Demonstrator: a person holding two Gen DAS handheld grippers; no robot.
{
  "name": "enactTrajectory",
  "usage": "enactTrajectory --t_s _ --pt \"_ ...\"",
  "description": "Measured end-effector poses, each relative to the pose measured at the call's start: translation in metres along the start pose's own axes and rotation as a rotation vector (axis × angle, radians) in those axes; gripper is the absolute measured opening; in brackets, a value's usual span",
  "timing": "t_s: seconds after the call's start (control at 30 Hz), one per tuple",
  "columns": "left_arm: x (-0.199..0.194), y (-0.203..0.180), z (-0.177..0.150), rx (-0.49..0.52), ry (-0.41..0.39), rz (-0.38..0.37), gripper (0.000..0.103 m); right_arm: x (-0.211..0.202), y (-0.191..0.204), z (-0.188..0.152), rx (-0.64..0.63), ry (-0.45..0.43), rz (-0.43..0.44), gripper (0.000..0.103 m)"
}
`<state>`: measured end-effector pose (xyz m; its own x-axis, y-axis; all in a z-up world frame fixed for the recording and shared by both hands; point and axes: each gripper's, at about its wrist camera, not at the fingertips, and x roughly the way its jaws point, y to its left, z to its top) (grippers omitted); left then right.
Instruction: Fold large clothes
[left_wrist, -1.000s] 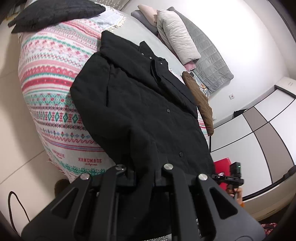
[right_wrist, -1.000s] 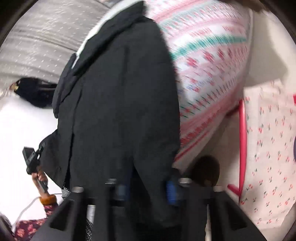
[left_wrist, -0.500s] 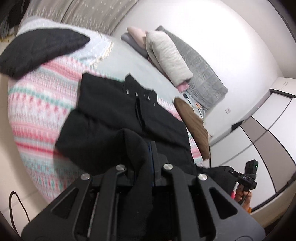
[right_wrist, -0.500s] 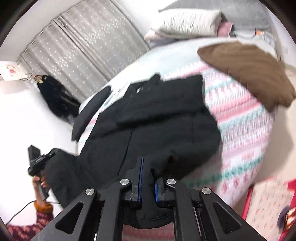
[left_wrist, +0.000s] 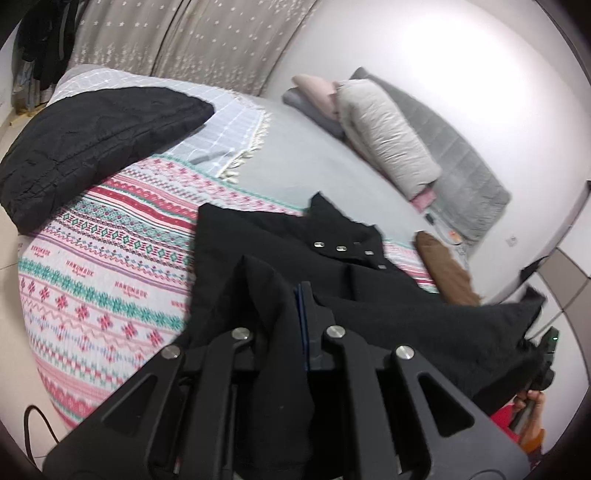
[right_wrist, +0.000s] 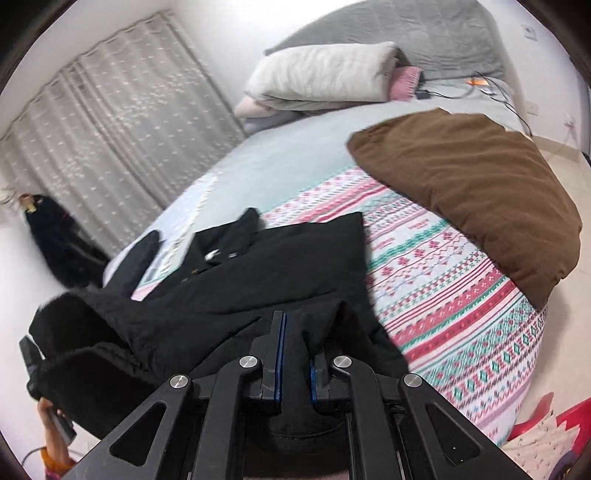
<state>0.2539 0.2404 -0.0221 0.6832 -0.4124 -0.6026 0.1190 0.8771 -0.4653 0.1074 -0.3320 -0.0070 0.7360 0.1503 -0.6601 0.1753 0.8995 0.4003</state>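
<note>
My left gripper (left_wrist: 295, 314) is pinched tight on a fold of the black coat (left_wrist: 343, 266), the cloth bunched over its left finger so that finger's pad is hidden and only the blue edge of the other shows. My right gripper (right_wrist: 293, 332) is likewise clamped on the coat's hem (right_wrist: 295, 413), which sags between and under the fingers and covers their tips. Between the two grips the lifted hem stretches out toward 3 o'clock in the left view, where it hides most of my right hand (left_wrist: 532, 406); in the right view my left hand (right_wrist: 51, 435) peeks out at 8 o'clock under the same dark bulge. Beyond, the coat's upper half lies flat on the patterned blanket (left_wrist: 103, 280), collar and snaps toward 12 o'clock. A brown garment (right_wrist: 480, 184) rests at 2 o'clock in the right view, cut off by the bed edge. A black quilted piece (left_wrist: 92, 140) lies at 10 o'clock in the left view. Farthest back are stacked pillows (right_wrist: 325, 74), blurred curtains (right_wrist: 110, 122), and a dark shape (right_wrist: 55, 243) I cannot identify.
</note>
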Motion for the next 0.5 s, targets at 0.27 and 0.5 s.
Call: enactTrajectory --t_s 0.27,0.5 --pt "0.070 0.014 0.000 0.024 0.082 0.096 0.013 0.076 -0.034 0.015 0.092 0.072 -0.061 0.010" --pt "0.095 0.029 0.000 -0.014 0.177 0.096 0.021 0.112 -0.040 0.015 0.094 0.123 -0.093 0.014"
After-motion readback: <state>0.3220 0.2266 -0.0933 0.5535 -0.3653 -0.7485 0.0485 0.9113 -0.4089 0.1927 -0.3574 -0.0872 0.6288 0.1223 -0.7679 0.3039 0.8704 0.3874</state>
